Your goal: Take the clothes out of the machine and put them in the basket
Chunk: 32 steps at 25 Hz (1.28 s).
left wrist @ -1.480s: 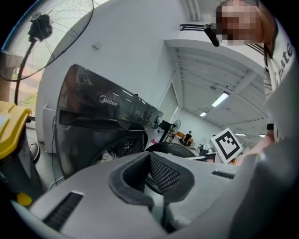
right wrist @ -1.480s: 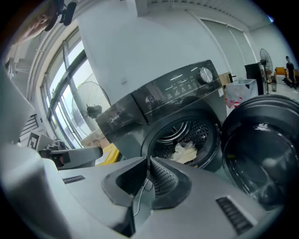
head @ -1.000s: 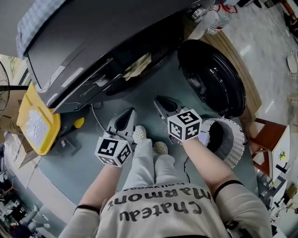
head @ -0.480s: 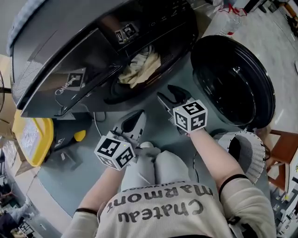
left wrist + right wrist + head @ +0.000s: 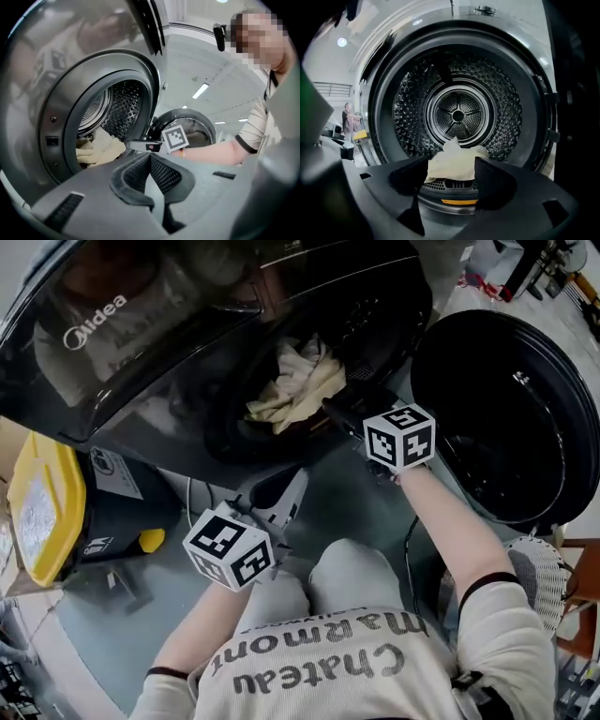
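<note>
Right gripper view: my right gripper (image 5: 451,168) jaws just spread, empty, crumpled cream cloth (image 5: 457,152) ahead; grab next. Left gripper (image 5: 151,161) jaws pressed together.

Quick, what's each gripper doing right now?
Left gripper: shut, empty.
Right gripper: open, jaws just been opening, gripping nothing; pale cloth lies ahead in the drum.

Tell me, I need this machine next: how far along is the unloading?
Done: the door is open. In hand: the right tongs, jaws just opened with nothing gripped, point at the cloth in the drum; the left tongs are shut and hold nothing. Left: grab the cloth and carry it to the basket.
</note>
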Available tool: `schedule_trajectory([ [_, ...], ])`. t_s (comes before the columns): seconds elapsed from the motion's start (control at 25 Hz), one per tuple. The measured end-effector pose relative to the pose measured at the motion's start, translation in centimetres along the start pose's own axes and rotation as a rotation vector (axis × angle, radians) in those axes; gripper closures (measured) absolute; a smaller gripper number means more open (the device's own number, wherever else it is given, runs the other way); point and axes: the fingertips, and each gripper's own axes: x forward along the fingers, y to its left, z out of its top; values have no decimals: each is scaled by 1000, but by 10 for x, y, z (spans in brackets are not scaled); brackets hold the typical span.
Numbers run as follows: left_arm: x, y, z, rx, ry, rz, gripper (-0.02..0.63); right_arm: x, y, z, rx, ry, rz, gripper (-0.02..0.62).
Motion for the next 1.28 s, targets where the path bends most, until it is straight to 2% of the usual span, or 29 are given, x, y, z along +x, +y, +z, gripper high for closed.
schedule_trajectory([
  [0.12,-7,3,-2,12,-6,17,598,14,-8,7,-27,11,-15,270],
  [0.28,-15,6,-1,2,-8,25,598,45,-17,25,-10,7,-36,238],
  [0.36,-17,6,1,5,-19,23,598,64,-19,28,-34,36,-49,235],
  [0.6,-21,4,-14,-13,-29,12,598,98,-34,-9,-87,215,-131,233],
  [0.8,-28,10,-23,-17,-18,28,598,105,-33,-36,-117,295,-166,235],
  [1.0,-32,11,-26,-14,-18,36,598,105,-37,-41,-111,271,-198,239],
  [1.28,-35,18,-29,-27,-27,48,598,107,-37,-41,-113,215,-201,266],
])
